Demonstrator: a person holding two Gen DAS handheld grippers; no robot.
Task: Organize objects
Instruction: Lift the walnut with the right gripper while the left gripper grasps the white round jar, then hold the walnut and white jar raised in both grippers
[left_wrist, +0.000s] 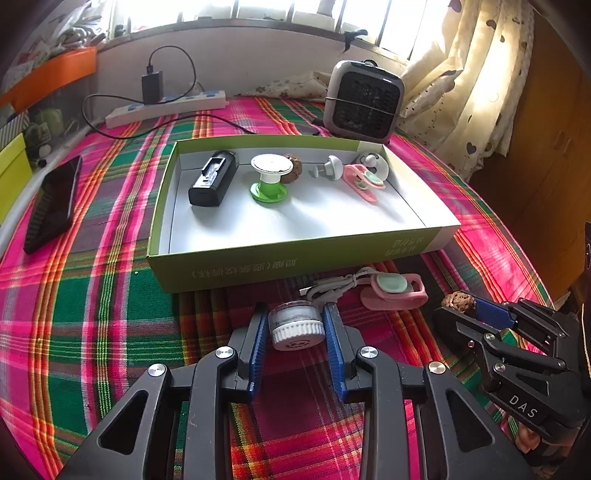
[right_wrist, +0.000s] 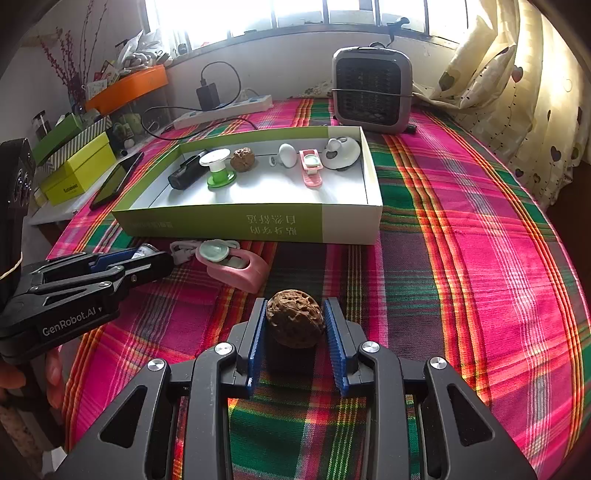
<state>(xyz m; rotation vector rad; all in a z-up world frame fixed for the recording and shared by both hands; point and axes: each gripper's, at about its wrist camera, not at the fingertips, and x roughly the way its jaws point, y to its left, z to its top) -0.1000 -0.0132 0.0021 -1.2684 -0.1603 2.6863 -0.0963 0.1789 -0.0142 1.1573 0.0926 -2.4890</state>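
Jaws of left gripper (left_wrist: 295, 325) pinching jar (left_wrist: 295, 326); right gripper (right_wrist: 295, 323), "DAS", pinching walnut (right_wrist: 294, 323).

Daylight pours through the window (left_wrist: 229, 11) far beyond the fingertips, blown out to white. It glares off the curtain (right_wrist: 517, 85) and throws soft shadows toward the fingers inside the box (left_wrist: 295, 258). Edges bend strongly, corners go black; focus stays crisp throughout.

The box's (right_wrist: 221, 223) near wall and the pink clip (right_wrist: 240, 271) block the way; its front floor lies open.
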